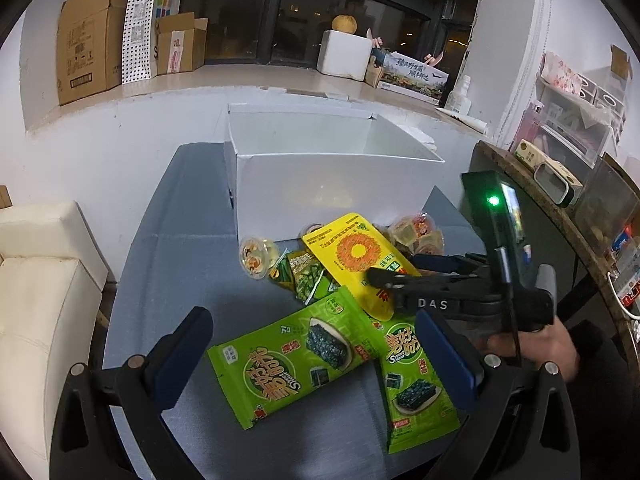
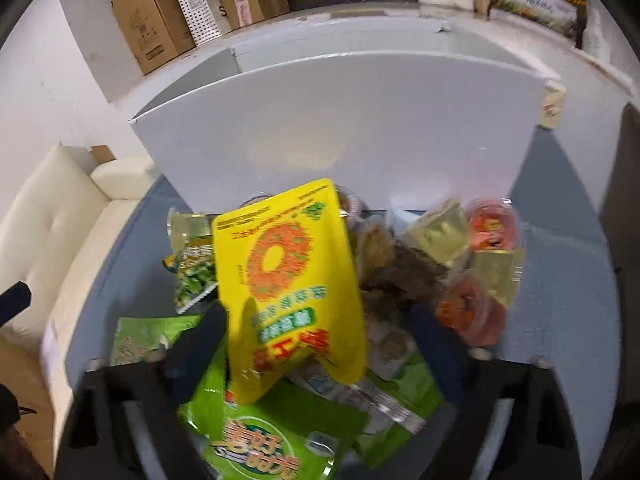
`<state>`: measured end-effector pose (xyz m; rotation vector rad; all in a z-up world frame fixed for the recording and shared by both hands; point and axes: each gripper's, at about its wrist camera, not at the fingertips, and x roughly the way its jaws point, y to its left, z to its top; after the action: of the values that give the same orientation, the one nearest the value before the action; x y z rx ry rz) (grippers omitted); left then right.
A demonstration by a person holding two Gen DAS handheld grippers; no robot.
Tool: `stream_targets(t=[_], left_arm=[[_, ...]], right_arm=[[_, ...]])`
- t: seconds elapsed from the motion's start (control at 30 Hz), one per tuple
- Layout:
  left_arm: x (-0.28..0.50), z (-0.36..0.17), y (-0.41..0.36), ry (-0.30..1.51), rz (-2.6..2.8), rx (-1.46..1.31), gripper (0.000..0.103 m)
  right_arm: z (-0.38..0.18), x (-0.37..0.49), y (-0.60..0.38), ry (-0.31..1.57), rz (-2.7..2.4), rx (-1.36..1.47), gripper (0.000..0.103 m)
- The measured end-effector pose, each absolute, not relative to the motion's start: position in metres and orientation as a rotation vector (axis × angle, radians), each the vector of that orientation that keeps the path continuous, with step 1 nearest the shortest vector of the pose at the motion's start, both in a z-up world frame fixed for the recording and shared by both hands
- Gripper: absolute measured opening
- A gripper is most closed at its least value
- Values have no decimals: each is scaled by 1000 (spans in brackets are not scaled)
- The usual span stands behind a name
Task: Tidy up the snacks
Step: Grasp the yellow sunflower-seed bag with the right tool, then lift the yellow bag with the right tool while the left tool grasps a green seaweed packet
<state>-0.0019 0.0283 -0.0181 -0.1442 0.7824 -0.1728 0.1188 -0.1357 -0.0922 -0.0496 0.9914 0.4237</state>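
Yellow snack pouch (image 2: 288, 280): clamped in right gripper (image 2: 316, 352), tilted toward the white box (image 1: 328, 184) for stowing; left gripper (image 1: 316, 360) spread, idle.

1 white box (image 1: 320, 184); 1 yellow pouch (image 1: 356, 256); 2 green seaweed bags (image 1: 288, 356).

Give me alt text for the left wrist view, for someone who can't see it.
The right tongs pinch a yellow snack pouch above a pile of snacks on a blue-grey table, in front of an open white box. The left tongs hang open over two green seaweed bags, with jelly cups beside the box.
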Motion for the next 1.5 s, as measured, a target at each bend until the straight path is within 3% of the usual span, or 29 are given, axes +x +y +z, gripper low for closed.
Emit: stream_targets(t=[0.1, 0.37, 0.43, 0.5, 0.57, 0.63, 0.87, 1.0, 1.5], left_arm=[[-1, -21, 30, 791, -172, -149, 103], [-1, -22, 30, 790, -184, -138, 103], [0, -23, 30, 794, -187, -140, 103], [0, -24, 29, 793, -191, -138, 103], [1, -25, 29, 796, -193, -138, 103], [1, -27, 30, 800, -192, -135, 103], [3, -31, 34, 804, -200, -134, 103], [7, -36, 34, 806, -254, -87, 103], [42, -84, 17, 970, -726, 354, 103]], right_arm=[[-90, 114, -142, 1015, 434, -8, 63], [-88, 103, -149, 1049, 412, 60, 63], [-91, 107, -146, 1059, 428, 57, 64], [-91, 113, -139, 1047, 424, 40, 75], [-93, 119, -136, 1042, 449, 34, 74], [-93, 120, -135, 1045, 470, 36, 57], [-81, 108, -146, 1007, 523, 72, 33], [-63, 102, -154, 955, 518, 59, 29], [-18, 80, -188, 850, 555, 138, 29]])
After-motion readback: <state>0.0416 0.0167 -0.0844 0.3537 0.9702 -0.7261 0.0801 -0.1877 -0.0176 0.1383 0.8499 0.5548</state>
